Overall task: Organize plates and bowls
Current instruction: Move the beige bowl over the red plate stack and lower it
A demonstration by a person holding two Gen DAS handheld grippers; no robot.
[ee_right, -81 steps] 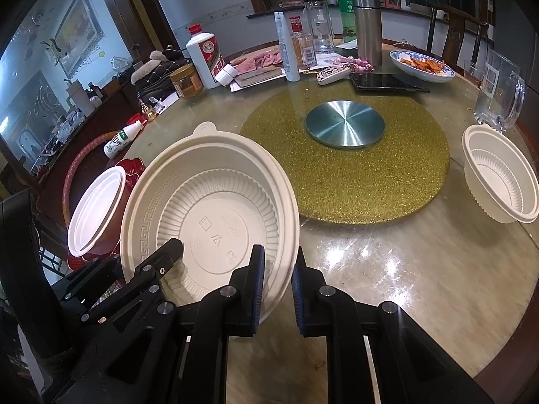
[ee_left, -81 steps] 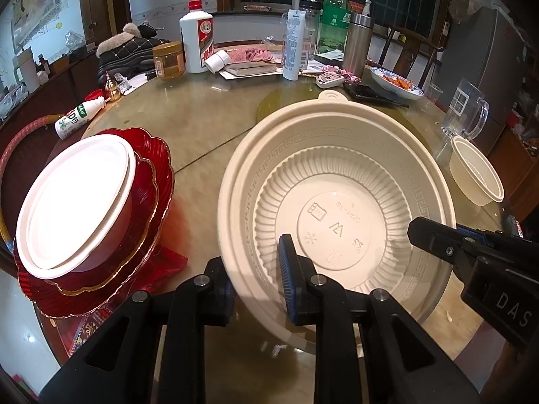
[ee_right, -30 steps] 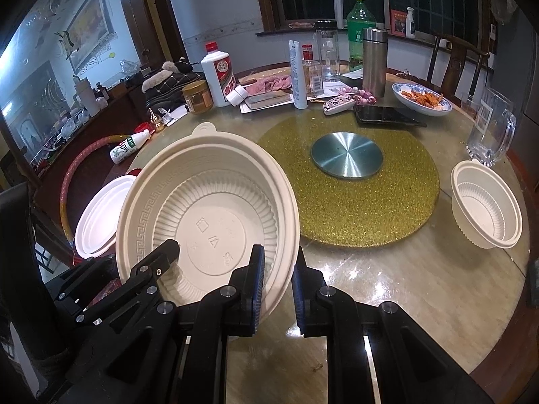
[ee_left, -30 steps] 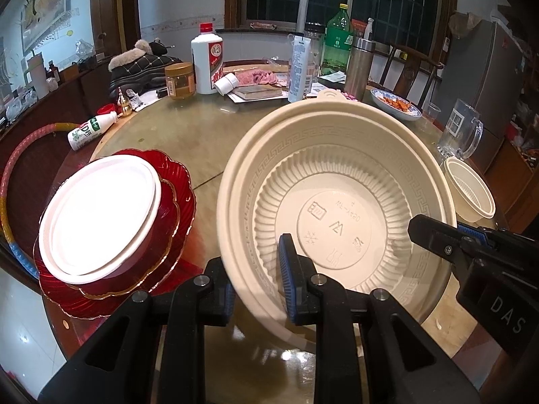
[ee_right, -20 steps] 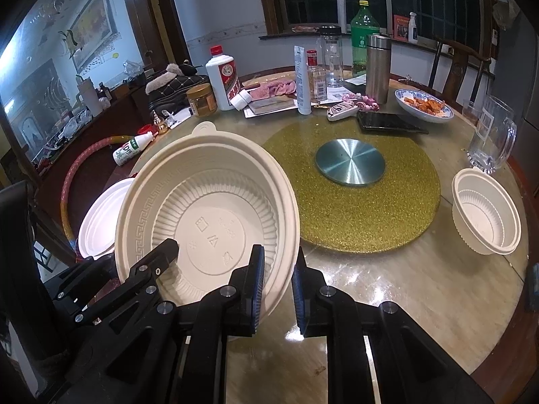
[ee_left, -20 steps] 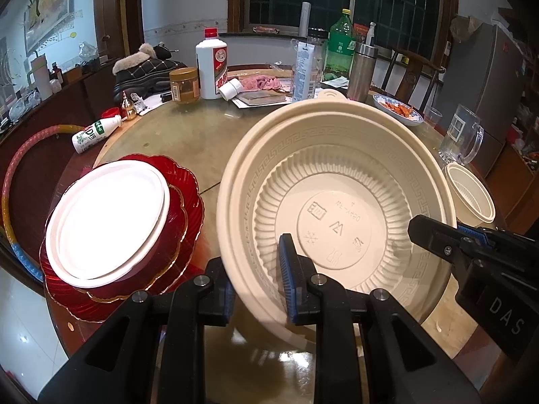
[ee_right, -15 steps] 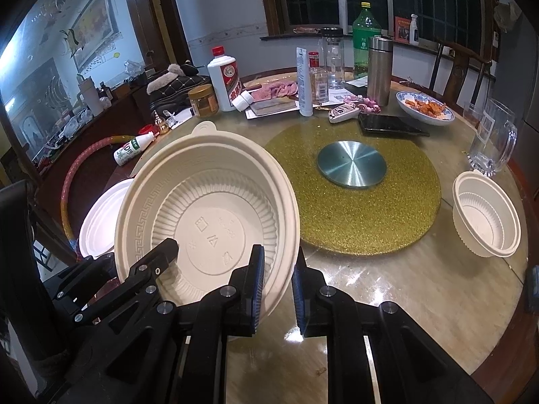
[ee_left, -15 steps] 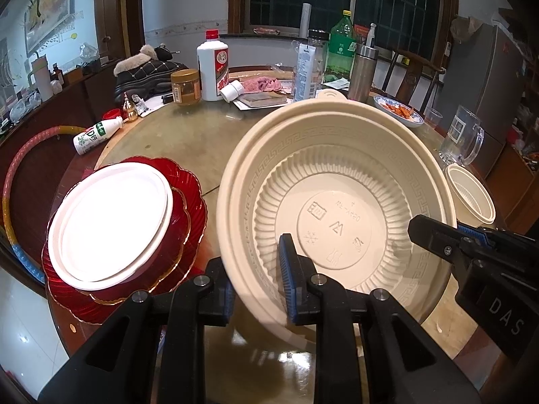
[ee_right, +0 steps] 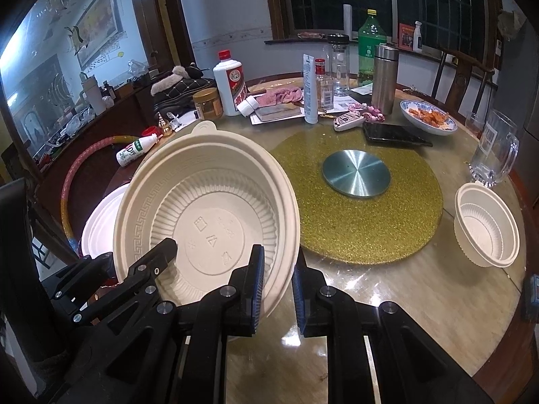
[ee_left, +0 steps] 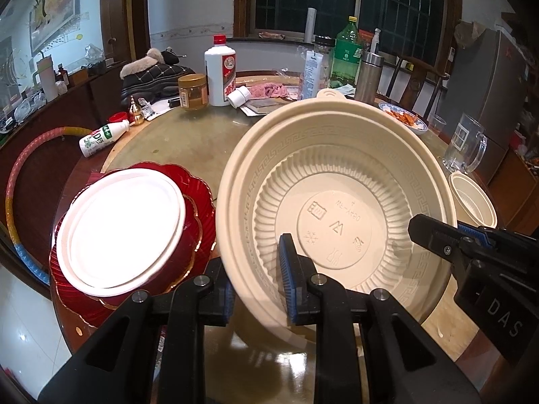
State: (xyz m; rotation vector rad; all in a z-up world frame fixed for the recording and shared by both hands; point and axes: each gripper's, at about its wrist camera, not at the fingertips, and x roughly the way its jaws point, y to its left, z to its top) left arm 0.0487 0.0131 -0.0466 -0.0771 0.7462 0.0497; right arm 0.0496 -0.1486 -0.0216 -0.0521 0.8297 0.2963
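Left wrist view: one large cream bowl (ee_left: pixel 337 202), ribbed inside with a key-pattern rim, tilted and held above the counter (ee_left: pixel 188 141). The left gripper (ee_left: pixel 257 289) has its fingers (ee_left: pixel 289 282) clamped on the near rim, one inside the wall, one outside. The right gripper (ee_left: pixel 448 239) enters from the right edge of this view, one finger reaching over the bowl's right rim.

To the left of the bowl: a stack of red scalloped plates (ee_left: pixel 198 202) carrying a red bowl (ee_left: pixel 175 256) capped with a white lid (ee_left: pixel 124 229), standing at the counter's near-left edge. To the right, well apart: a small cream bowl (ee_left: pixel 471 202) of the same ribbed make, beside a clear glass mug (ee_left: pixel 465 148).

Right wrist view: the same large bowl at left (ee_right: pixel 209 219); the right gripper (ee_right: pixel 276 282) has its fingers clamped on the near-right rim, the left finger inside, the right finger outside. The left gripper's body (ee_right: pixel 111 286) shows at lower left against the bowl.

Also on the counter: gold glitter turntable (ee_right: pixel 363 208) with a steel centre disc (ee_right: pixel 356 173); white liquor bottle (ee_right: pixel 230 82); green bottle (ee_right: pixel 370 47); steel flask (ee_right: pixel 385 79); blue-patterned dish of orange food (ee_right: pixel 429 118); dark phone (ee_right: pixel 394 134); small white bottle lying on its side (ee_right: pixel 136 149).
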